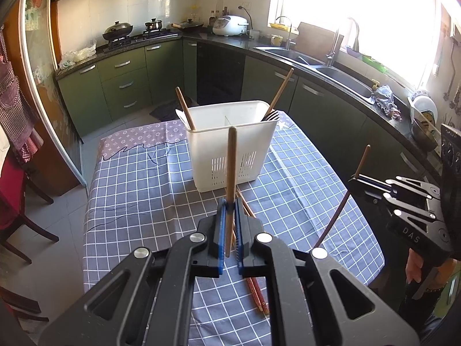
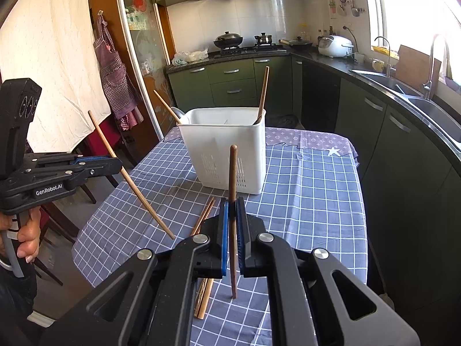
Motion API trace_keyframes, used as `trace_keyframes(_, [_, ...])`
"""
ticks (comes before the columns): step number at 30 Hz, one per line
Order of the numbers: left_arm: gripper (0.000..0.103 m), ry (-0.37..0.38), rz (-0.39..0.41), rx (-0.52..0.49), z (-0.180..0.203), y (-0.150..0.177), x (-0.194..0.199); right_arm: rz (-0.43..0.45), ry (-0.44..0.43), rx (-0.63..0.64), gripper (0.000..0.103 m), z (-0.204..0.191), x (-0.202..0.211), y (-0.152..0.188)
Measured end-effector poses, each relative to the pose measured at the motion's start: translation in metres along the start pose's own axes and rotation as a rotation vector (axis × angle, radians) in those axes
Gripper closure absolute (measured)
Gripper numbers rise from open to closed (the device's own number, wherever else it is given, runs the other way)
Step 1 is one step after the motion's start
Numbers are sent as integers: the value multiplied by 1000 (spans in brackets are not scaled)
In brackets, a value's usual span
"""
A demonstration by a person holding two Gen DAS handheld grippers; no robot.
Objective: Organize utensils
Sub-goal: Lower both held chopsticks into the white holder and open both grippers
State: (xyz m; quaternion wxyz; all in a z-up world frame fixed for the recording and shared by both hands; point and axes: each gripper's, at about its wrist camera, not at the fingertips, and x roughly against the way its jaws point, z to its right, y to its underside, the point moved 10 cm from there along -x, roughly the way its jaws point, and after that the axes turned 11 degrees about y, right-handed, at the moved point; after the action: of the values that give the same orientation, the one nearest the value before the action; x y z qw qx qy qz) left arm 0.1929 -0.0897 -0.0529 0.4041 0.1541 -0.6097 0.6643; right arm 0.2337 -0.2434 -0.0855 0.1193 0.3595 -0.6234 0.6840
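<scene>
Both grippers were clamped shut on a chopstick each: left gripper (image 1: 229, 206) held a light chopstick (image 1: 231, 155), right gripper (image 2: 232, 201) a darker chopstick (image 2: 232, 170). White utensil caddy (image 1: 230, 132) stood on the checked tablecloth (image 1: 138, 184), spare chopsticks (image 2: 205, 213) lying near it

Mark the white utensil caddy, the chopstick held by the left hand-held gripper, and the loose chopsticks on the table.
white utensil caddy (image 1: 210, 155): left wrist view, front wall.
held chopstick (image 1: 231, 155): left wrist view, upper shaft.
loose chopsticks (image 2: 205, 216): right wrist view, mid-shaft.
</scene>
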Motion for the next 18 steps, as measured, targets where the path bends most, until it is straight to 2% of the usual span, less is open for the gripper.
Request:
trace_keyframes(5, [97, 21, 53, -28, 10, -39, 22, 5, -8, -12, 97, -1, 1, -1])
trace_keyframes(13, [97, -1, 247, -45, 21, -132, 61, 59, 2, -1, 97, -1, 19, -24])
trace_keyframes(18, [97, -73, 340, -44, 12, -175, 61, 68, 1, 8, 97, -2, 24, -28])
